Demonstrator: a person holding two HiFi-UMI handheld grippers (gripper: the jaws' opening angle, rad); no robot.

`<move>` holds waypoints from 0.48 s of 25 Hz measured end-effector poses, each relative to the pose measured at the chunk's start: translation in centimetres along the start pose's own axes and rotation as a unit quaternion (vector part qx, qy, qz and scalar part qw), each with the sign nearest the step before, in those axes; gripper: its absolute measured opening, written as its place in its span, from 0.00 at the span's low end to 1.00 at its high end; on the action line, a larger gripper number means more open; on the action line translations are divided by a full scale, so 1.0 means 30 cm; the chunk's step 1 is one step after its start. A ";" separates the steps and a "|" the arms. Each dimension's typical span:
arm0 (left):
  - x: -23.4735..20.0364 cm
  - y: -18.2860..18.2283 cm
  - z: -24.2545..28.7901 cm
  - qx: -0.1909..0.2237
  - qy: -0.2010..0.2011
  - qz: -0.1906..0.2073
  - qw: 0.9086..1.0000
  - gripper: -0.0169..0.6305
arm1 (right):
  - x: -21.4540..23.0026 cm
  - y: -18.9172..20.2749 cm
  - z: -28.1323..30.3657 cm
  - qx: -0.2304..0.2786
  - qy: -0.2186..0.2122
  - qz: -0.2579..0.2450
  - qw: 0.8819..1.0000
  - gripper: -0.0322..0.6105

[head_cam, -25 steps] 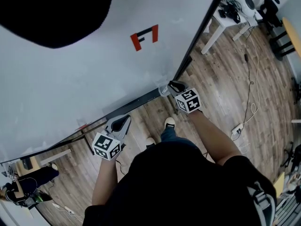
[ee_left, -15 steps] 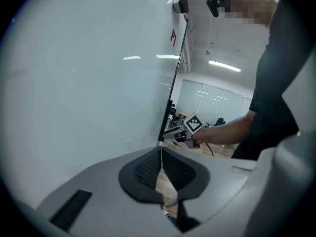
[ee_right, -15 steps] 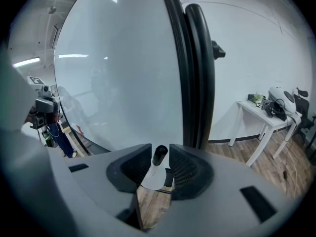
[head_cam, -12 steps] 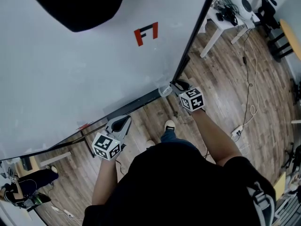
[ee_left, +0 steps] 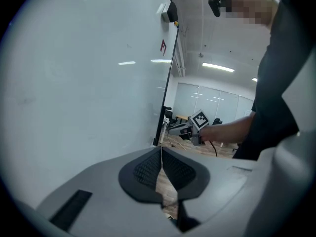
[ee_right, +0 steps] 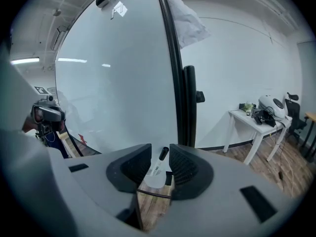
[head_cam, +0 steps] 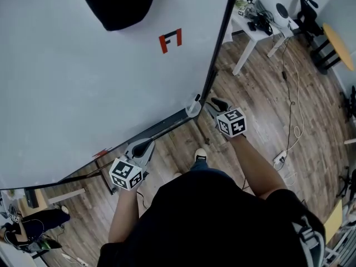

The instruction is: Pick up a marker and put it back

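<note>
A white marker (head_cam: 194, 106) with a black cap lies at the right end of the whiteboard's tray ledge (head_cam: 161, 125). My right gripper (head_cam: 214, 102) hangs just to the right of it, open, with nothing held. In the right gripper view the marker (ee_right: 158, 165) shows through the gap of the right gripper (ee_right: 160, 151), a little beyond the pads and apart from them. My left gripper (head_cam: 142, 147) hovers below the tray's middle, its jaws shut and empty. In the left gripper view the left gripper (ee_left: 161, 158) has its pads meeting edge to edge, with the right gripper (ee_left: 185, 129) far ahead.
The whiteboard (head_cam: 83, 65) bears a red mark (head_cam: 170, 40), and a dark shape (head_cam: 119, 1) hangs over its top. A black frame post (ee_right: 190, 102) edges the board. A white table (head_cam: 258, 21) with gear stands at the back right. Cables and a power strip (head_cam: 281, 154) lie on the wood floor.
My right gripper has backed off to the right, away from the tray's end, and its jaws have spread. The marker stays on the ledge. The left gripper has hardly moved.
</note>
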State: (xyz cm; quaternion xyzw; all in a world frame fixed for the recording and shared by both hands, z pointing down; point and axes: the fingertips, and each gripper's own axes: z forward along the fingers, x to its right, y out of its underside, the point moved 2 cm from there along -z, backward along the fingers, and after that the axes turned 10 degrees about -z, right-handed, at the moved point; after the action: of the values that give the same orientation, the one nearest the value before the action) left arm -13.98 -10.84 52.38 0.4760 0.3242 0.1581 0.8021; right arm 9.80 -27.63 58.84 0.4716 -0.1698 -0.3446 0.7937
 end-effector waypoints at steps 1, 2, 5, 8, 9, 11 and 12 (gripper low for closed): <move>0.003 -0.004 -0.006 0.001 0.001 0.003 1.000 0.05 | -0.008 -0.008 -0.018 0.003 0.001 0.000 1.000 0.22; 0.006 -0.008 -0.013 0.003 0.001 0.006 1.000 0.05 | -0.017 -0.017 -0.035 0.007 0.001 0.000 1.000 0.22; 0.018 -0.022 -0.029 0.008 0.006 0.015 1.000 0.05 | -0.046 -0.041 -0.088 0.020 0.001 0.001 1.000 0.22; 0.039 -0.030 -0.043 0.009 0.011 0.023 1.000 0.05 | -0.078 -0.056 -0.138 0.028 0.000 0.001 1.000 0.22; 0.046 -0.031 -0.048 0.010 0.013 0.025 1.000 0.05 | -0.089 -0.060 -0.154 0.031 0.000 0.000 1.000 0.22; 0.061 -0.032 -0.059 0.010 0.016 0.031 0.999 0.05 | -0.111 -0.065 -0.185 0.035 0.000 0.000 0.999 0.21; 0.069 -0.032 -0.066 0.010 0.018 0.033 0.999 0.05 | -0.123 -0.065 -0.199 0.037 -0.001 -0.001 0.999 0.21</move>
State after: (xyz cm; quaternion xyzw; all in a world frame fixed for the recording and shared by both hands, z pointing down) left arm -13.82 -8.85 50.14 0.4918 0.3242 0.1898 0.7855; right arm 9.99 -21.87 54.37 0.5003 -0.1827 -0.3388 0.7755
